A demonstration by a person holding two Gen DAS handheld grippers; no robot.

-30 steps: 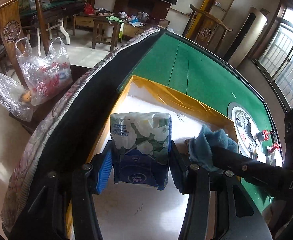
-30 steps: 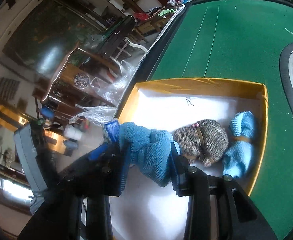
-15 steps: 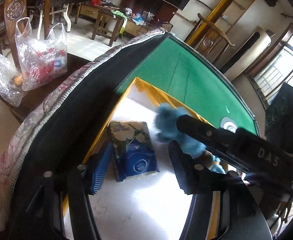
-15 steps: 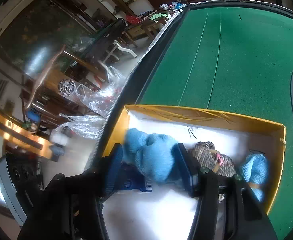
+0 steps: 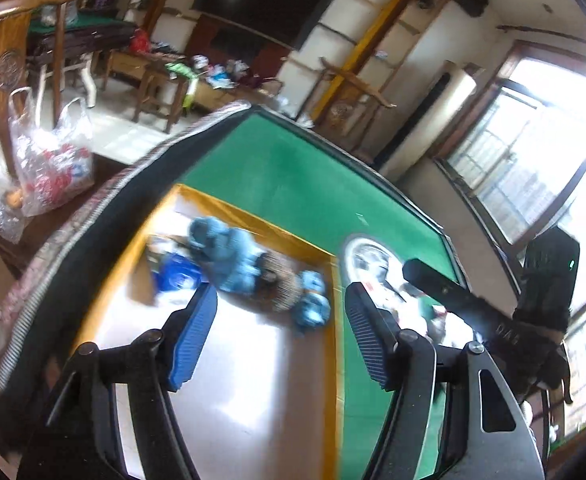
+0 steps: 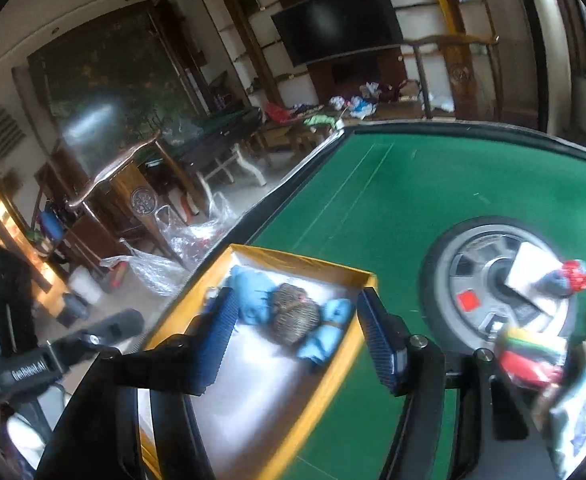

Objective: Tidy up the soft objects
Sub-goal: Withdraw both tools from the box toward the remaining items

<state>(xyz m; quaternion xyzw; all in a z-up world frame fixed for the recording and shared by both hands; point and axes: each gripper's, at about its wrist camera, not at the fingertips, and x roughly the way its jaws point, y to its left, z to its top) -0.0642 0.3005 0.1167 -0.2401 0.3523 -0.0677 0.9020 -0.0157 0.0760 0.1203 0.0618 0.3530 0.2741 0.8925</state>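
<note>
Both my grippers, left [image 5: 279, 336] and right [image 6: 295, 334], angle downward above the yellow-rimmed white box [image 6: 313, 396]; jaws just opened, nothing between them. Blue knitted bundle [image 6: 253, 298] lies inside, mid-frame.

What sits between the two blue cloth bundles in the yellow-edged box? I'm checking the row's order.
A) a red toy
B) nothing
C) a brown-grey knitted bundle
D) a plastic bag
C: the brown-grey knitted bundle lies in the box between the blue bundles.
</note>
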